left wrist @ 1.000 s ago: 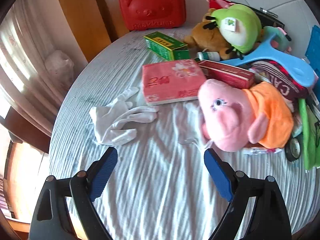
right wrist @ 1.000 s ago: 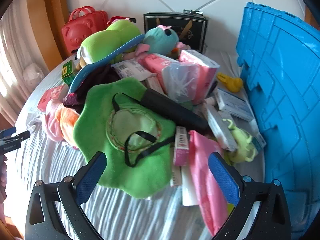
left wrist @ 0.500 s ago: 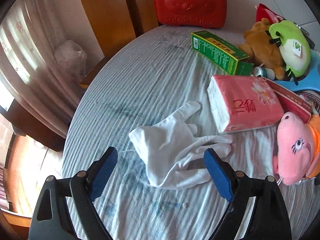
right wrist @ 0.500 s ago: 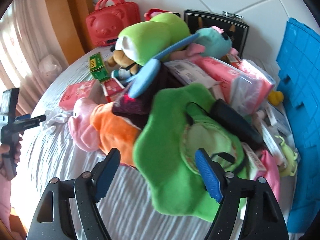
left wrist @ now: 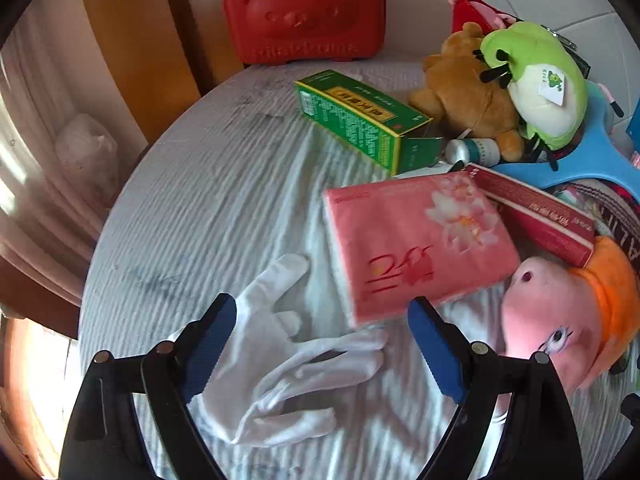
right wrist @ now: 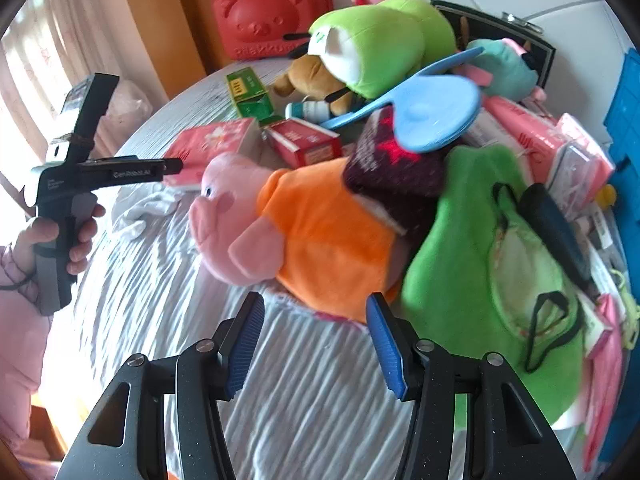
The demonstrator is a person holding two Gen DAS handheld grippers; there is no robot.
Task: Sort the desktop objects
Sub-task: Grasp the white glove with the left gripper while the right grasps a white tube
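My left gripper (left wrist: 322, 316) is open, low over a white glove (left wrist: 288, 356) that lies flat on the striped cloth; its right finger is next to the near corner of a pink tissue pack (left wrist: 416, 240). My right gripper (right wrist: 316, 320) is open and empty, just in front of a pink pig plush in an orange shirt (right wrist: 296, 228), which also shows in the left wrist view (left wrist: 568, 316). The left gripper (right wrist: 168, 166) shows in the right wrist view, held by a hand, over the glove (right wrist: 148, 210) and tissue pack (right wrist: 208, 144).
A green box (left wrist: 364, 120), red box (left wrist: 532, 212), brown bear (left wrist: 464, 92), green plush (right wrist: 372, 44), blue plastic paddle (right wrist: 424, 104), green cloth (right wrist: 492, 264) and pink packs are piled on the round table (left wrist: 192, 200). A red bear case (left wrist: 304, 8) stands at the back. A blue crate (right wrist: 624, 104) is at right.
My left gripper has moved forward over the glove toward the tissue pack. My right gripper has swung left to face the pig plush and its jaws have narrowed.
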